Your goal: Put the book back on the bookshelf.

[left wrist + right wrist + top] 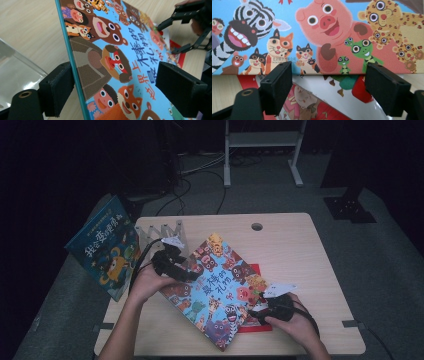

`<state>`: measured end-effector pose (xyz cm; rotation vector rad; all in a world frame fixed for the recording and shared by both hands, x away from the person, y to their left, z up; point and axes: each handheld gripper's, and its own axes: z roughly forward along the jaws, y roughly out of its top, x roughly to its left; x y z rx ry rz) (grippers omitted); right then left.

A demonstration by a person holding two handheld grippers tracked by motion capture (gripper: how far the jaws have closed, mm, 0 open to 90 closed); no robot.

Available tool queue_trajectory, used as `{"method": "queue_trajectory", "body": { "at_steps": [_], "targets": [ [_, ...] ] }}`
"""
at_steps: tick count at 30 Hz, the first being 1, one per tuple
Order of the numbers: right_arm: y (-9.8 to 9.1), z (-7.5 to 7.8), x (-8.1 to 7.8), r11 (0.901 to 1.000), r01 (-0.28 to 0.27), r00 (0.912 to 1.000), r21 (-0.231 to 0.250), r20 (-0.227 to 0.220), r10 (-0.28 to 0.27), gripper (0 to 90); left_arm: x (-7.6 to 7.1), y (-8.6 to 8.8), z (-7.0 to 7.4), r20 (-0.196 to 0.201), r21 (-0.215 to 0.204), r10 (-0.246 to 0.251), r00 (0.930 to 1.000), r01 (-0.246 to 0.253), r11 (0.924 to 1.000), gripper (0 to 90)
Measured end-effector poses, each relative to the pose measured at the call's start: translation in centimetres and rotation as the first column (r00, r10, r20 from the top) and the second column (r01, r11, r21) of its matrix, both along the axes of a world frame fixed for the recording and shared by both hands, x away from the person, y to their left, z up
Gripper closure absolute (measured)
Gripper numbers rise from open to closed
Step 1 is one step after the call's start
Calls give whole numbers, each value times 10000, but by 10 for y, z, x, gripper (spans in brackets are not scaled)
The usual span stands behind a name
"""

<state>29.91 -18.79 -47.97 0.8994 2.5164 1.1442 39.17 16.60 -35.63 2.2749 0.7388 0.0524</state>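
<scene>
- Animal picture book [216,290] lies slantwise across the counter [300,250], long axis running from its far corner near the person's left hand down toward the near edge, partly covering a red book [255,322].
- Left tongs [115,87] straddle its teal edge, which is tilted up off the counter; one pad sits against the underside, the other stands clear of the cover, so the jaws are open around it.
- Right tongs [328,86] face the opposite long edge, jaws open, nothing pinched, the edge just ahead of them.
- Left hand is nearer; its grip looks like the next step.
</scene>
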Motion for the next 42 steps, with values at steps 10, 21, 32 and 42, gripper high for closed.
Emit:
{"method": "queue_trajectory", "body": {
  "at_steps": [10, 21, 32, 42],
  "targets": [
    [13, 0, 5, 9997, 50, 10000, -259, 65, -48, 143, 7, -8, 28, 131, 472, -304, 9995, 298, 9984, 220],
    [19, -1, 5, 9993, 307, 9991, -197, 312, -301, 141, 12, -23, 50, 216, 667, -679, 9975, 663, 9956, 240],
    [27, -5, 7, 9982, 449, 9983, 399, 360, -463, 177, 13, -39, 63, 189, 404, -1106, 9937, 1098, 9931, 430],
    [29, -5, 8, 9985, 322, 9987, 437, 387, -339, 194, 18, -37, 69, -369, 635, -980, 9945, 1002, 9929, 588]
  ]
}}
